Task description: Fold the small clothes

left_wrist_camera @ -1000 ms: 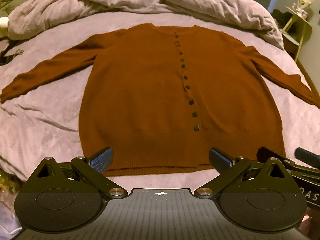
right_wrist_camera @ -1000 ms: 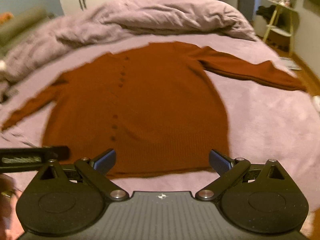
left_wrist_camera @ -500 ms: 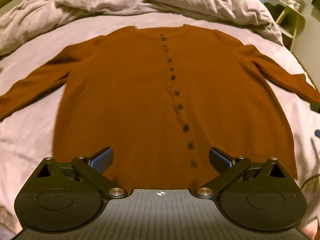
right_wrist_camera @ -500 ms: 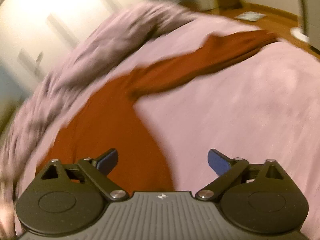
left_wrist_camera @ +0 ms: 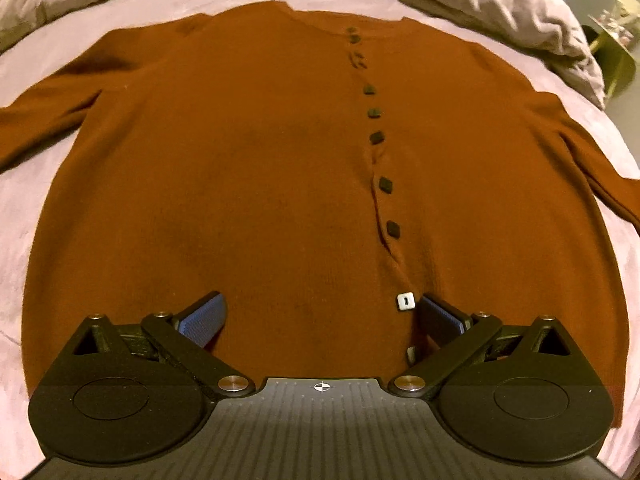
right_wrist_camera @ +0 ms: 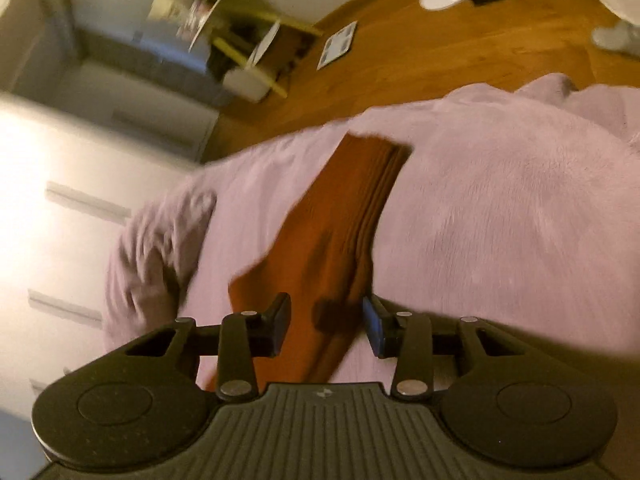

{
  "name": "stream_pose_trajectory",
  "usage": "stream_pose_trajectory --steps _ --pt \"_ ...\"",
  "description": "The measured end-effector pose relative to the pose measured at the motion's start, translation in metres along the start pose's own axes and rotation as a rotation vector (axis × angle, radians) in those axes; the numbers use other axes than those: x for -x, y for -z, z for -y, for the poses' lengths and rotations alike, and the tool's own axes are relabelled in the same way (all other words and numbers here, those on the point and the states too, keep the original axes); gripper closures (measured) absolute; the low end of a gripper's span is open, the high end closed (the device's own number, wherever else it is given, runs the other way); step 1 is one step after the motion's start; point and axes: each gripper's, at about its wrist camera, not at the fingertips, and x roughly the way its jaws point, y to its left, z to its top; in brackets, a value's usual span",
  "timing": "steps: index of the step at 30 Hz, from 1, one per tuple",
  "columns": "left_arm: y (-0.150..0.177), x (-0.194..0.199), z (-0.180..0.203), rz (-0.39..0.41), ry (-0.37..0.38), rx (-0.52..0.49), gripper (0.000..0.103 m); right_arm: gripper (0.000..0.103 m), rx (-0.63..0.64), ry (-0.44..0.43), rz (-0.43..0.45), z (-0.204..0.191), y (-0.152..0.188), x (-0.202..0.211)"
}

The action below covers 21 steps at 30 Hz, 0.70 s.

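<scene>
A rust-brown cardigan lies flat, front up, on the lilac bed cover, with a row of dark buttons down its middle. My left gripper hovers open over the lower front, near the hem; its right fingertip is beside a button that glints white. In the right wrist view the cardigan's right sleeve runs away towards its ribbed cuff. My right gripper, rolled on its side, straddles that sleeve. Its jaws are closing with the sleeve between them, and no firm pinch shows.
A crumpled lilac duvet is heaped along the far side of the bed. Past the bed's edge are a wooden floor, a yellow-legged side table and white cupboard doors.
The left gripper has come down and closer over the cardigan's lower front. The right gripper has swung right to the sleeve, rolled on its side, and its jaws have narrowed.
</scene>
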Motion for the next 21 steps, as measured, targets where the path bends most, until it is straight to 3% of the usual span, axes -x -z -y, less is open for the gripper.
stream_pose_trajectory --steps 2,5,8,11,13,15,18,20,21 --pt "0.002 0.001 0.000 0.000 0.007 -0.022 0.000 0.082 -0.014 0.014 0.008 -0.001 -0.007 -0.009" --pt "0.000 0.001 -0.007 -0.006 0.020 -0.022 0.000 0.094 -0.032 0.012 0.014 -0.001 -0.013 -0.020" --pt "-0.003 0.001 -0.012 -0.016 0.028 -0.005 0.000 0.097 -0.001 0.031 0.015 -0.008 -0.016 -0.024" --pt "-0.008 0.003 -0.012 -0.018 0.019 -0.025 0.000 0.097 0.306 0.129 0.078 -0.057 -0.006 -0.010" --pt "-0.013 0.008 -0.013 -0.002 0.006 -0.008 0.000 0.097 0.554 0.108 0.116 -0.102 0.018 -0.001" --pt "-0.020 0.015 -0.015 0.031 0.011 0.012 0.000 0.097 0.807 0.027 0.127 -0.148 0.059 0.013" --pt "-0.039 0.026 -0.018 0.109 0.050 0.024 0.000 0.096 1.215 -0.179 0.110 -0.199 0.146 0.041" --pt "-0.055 0.030 -0.017 0.132 0.098 0.047 0.000 0.093 1.412 -0.320 -0.001 -0.211 0.205 0.053" --pt "-0.063 0.030 -0.019 0.133 0.147 0.065 0.000 0.089 1.454 -0.348 -0.048 -0.210 0.225 0.054"
